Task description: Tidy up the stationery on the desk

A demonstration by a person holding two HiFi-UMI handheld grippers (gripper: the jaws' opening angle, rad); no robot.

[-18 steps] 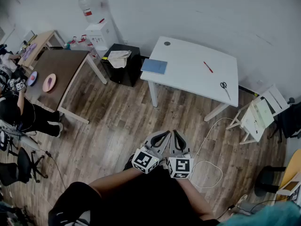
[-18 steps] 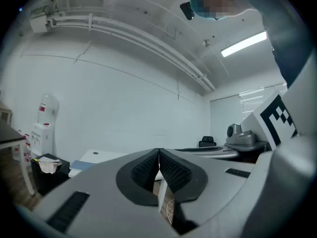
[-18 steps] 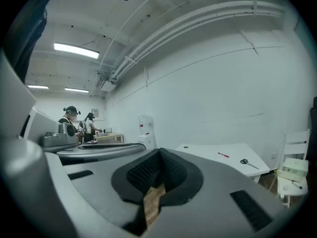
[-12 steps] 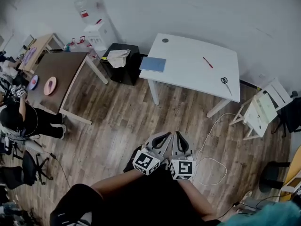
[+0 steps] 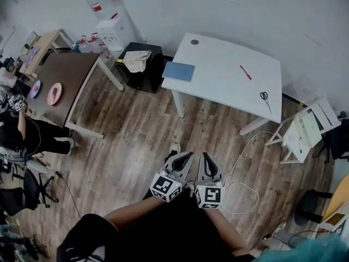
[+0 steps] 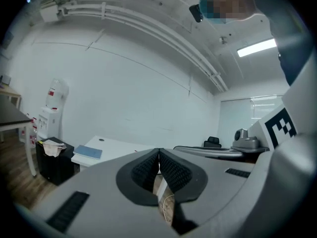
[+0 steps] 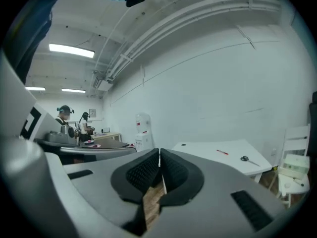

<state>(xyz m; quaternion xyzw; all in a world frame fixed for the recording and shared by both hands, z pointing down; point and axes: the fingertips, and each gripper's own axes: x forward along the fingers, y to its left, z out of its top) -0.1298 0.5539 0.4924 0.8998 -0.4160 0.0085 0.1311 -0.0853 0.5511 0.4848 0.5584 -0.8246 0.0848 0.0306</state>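
Since the earlier frames the view has shifted a little, so that the white worktop (image 5: pixel 221 59) sits slightly farther right in the head view, and a light shoe (image 5: pixel 174 147) now shows on the floor just ahead of the grippers. The stationery all lies on this worktop, well apart from both grippers. A blue notebook (image 5: pixel 179 71) lies flat at the near left corner. A red pen (image 5: pixel 246 72) lies toward the right half, aslant. A pair of scissors (image 5: pixel 265 97) lies near the right edge. A small grey disc (image 5: pixel 194 42) sits at the far left corner.

The left gripper (image 6: pixel 159 152) and the right gripper (image 7: pixel 159 152) are held side by side, low in front of the person, above the wooden floor (image 5: pixel 136 141). Each gripper's own view shows its ribbed jaws pressed together with nothing between them.

A white cable (image 5: pixel 242 187) loops on the floor to the right of the grippers. A white folding chair (image 5: pixel 302 132) stands beside the worktop's right end. To the worktop's left stands a black cabinet (image 5: pixel 144 72) with a crumpled cloth (image 5: pixel 136 60) on top, and behind it a water dispenser (image 5: pixel 112 29) against the wall. Farther left a brown worktop (image 5: pixel 65 72) carries a pink plate (image 5: pixel 55 94). A seated person (image 5: pixel 22 132) is at the left edge.
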